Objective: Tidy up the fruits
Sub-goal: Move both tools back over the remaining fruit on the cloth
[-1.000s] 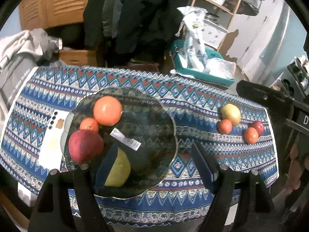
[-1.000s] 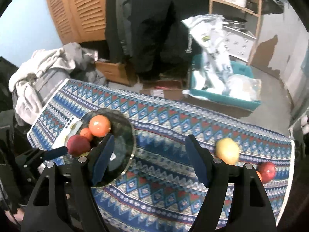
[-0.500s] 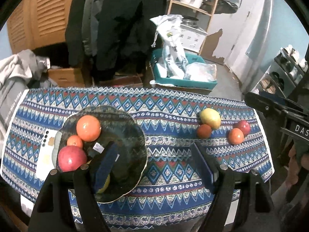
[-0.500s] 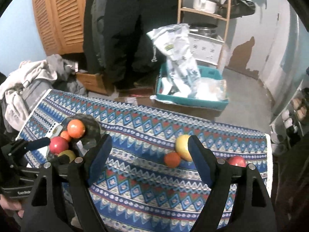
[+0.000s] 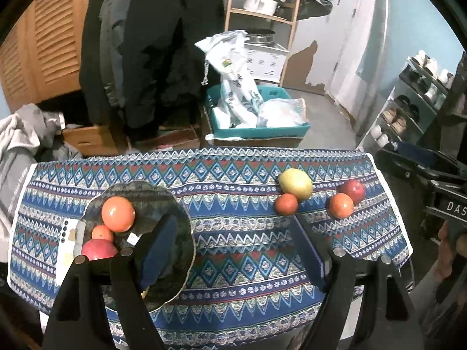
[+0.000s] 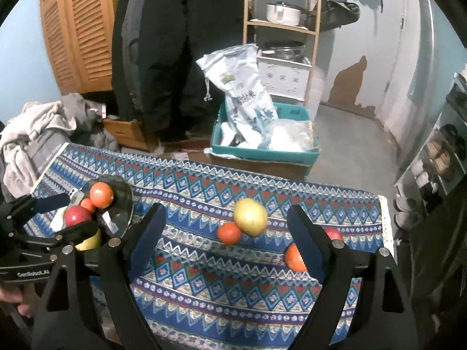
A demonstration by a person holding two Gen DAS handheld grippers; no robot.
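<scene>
A dark glass plate (image 5: 175, 227) on the left of the patterned tablecloth (image 5: 233, 180) holds a large orange (image 5: 118, 213), a small orange (image 5: 102, 232), a red apple (image 5: 97, 249) and a yellow fruit (image 6: 87, 242). On the cloth at the right lie a yellow-green fruit (image 5: 295, 183), two small oranges (image 5: 286, 203) (image 5: 341, 205) and a red apple (image 5: 352, 190). My left gripper (image 5: 233, 245) is open and empty, raised above the table's near edge beside the plate. My right gripper (image 6: 224, 233) is open and empty, above the loose fruits (image 6: 250, 216).
A white card (image 5: 65, 242) lies under the plate's left side. Behind the table stand a teal crate with bags (image 5: 256, 122), hanging dark coats (image 5: 151, 43), a wooden shelf (image 5: 262, 14) and a pile of clothes (image 5: 20, 137). Shoe racks (image 5: 414, 102) are at the right.
Both grippers have pulled back and risen from the table, so the plate and the fruits look smaller. The left gripper has left the yellow fruit on the plate.
</scene>
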